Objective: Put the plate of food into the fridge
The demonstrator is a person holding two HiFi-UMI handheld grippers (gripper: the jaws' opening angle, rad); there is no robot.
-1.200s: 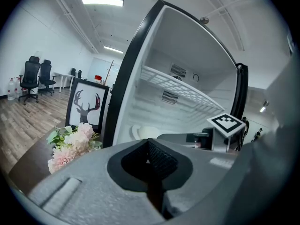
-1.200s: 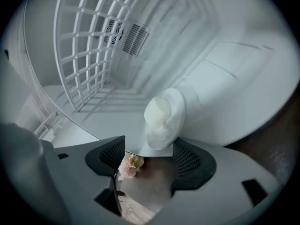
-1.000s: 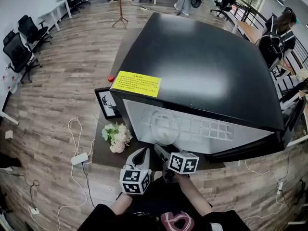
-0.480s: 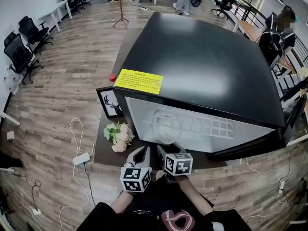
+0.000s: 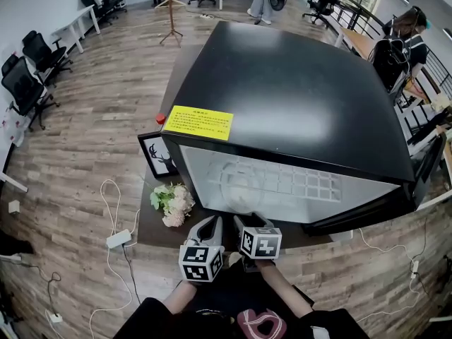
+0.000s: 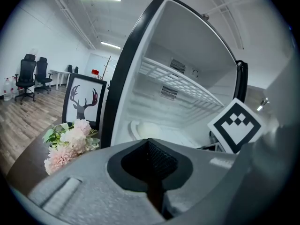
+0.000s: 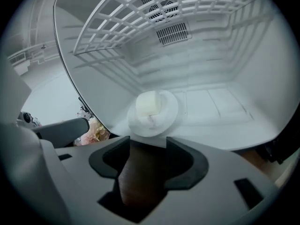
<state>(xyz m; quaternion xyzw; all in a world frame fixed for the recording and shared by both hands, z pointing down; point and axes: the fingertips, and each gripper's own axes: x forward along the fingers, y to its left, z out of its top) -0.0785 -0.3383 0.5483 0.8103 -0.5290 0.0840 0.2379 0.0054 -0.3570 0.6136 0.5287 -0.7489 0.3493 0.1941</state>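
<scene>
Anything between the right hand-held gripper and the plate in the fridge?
Nothing visible. The round white plate of food sits on the floor of the open white-lined fridge, straight ahead of the right hand-held gripper. Its jaws are closing with nothing between them. The white wire shelf hangs well above.

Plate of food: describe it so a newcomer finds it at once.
Start at the open black fridge. On its white floor, under the wire shelf, sits a round white plate carrying pale food. It is the only loose thing inside.
</scene>
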